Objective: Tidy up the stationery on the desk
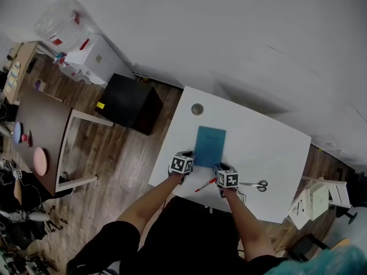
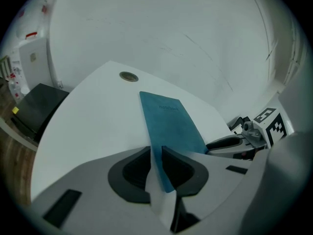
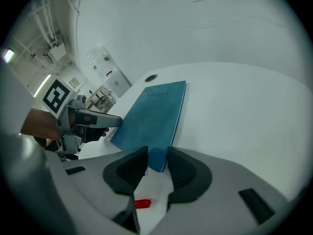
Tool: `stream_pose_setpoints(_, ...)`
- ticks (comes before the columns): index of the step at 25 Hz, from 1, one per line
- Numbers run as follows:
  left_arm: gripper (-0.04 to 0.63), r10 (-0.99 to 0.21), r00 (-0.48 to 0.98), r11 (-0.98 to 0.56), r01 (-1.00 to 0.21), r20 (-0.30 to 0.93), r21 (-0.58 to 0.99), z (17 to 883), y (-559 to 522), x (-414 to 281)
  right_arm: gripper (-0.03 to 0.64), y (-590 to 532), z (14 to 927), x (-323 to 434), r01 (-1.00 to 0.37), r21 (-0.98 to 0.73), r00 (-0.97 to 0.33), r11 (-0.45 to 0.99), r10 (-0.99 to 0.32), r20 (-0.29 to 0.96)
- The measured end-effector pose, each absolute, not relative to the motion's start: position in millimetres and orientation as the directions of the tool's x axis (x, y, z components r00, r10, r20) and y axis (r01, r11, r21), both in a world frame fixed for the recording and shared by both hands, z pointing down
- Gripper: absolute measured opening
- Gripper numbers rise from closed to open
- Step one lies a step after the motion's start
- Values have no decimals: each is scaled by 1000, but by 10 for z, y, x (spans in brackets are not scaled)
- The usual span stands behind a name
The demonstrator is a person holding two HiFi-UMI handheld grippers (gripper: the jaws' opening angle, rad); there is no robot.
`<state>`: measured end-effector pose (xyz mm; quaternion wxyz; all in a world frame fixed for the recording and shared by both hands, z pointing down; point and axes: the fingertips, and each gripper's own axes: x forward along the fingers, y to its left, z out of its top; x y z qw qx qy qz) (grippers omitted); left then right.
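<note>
A teal notebook [image 1: 210,146] lies flat on the white desk [image 1: 269,148]. My left gripper [image 1: 182,164] is at its near left corner. In the left gripper view the jaws stand a narrow gap apart, and the corner of the notebook [image 2: 168,124] shows through that gap. My right gripper [image 1: 227,178] is at the near right corner, also with a narrow gap, and the notebook [image 3: 154,116] ends just between its fingertips. Neither holds anything. A red pen [image 1: 205,185] lies between the grippers, and its cap [image 3: 142,203] shows under the right jaws. Scissors [image 1: 255,184] lie to the right.
A round cable hole [image 1: 197,109] sits near the desk's far left corner. A black cabinet [image 1: 129,103] stands on the floor to the desk's left. A white stand [image 1: 314,202] is off the right corner. The wall runs behind the desk.
</note>
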<state>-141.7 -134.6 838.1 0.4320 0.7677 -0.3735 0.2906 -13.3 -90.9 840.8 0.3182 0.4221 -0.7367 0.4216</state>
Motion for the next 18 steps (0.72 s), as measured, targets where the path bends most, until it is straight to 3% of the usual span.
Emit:
stream_pose_setpoints(9,71,-380,517,-256,-856,767,449,8374,-1410,-1979,134,-764,8348,-804,-849,-402,-507,342,-312,804)
stream_pose_setpoints(18,71,-360,535,-298,-842,765,449,8380,-1351,-2171,133,-749,8408,-982,-859,-389,-489,333,-312,815)
